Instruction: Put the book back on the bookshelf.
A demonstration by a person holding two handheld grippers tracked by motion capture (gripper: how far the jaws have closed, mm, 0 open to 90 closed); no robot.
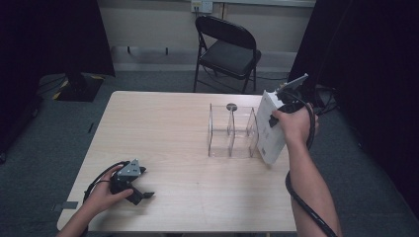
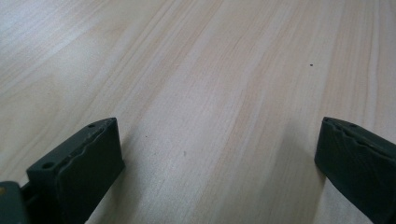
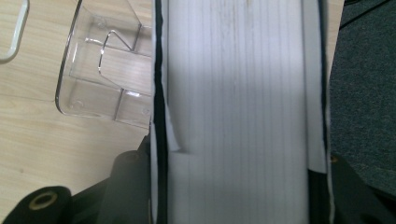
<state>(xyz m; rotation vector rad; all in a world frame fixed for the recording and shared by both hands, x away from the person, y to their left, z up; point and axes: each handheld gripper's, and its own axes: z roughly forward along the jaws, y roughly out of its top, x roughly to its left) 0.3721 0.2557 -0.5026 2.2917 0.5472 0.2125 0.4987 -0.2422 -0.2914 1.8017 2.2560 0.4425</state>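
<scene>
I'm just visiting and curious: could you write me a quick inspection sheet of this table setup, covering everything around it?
Surface: pale wooden table, bare and clean.
Job's things: white book held tilted beside the clear plastic rack.
Clutter: nothing seen.
Grippers: right gripper clamped on the book; left gripper open, low over the table.
Cables: black cable trailing along the right forearm.
Surroundings: black folding chair, grey carpet, dark curtains.

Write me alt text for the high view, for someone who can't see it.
A person's right gripper holds a white book upright at the right end of a clear divided rack on a wooden table. The left gripper rests open near the front left edge; a black folding chair stands behind.
</scene>
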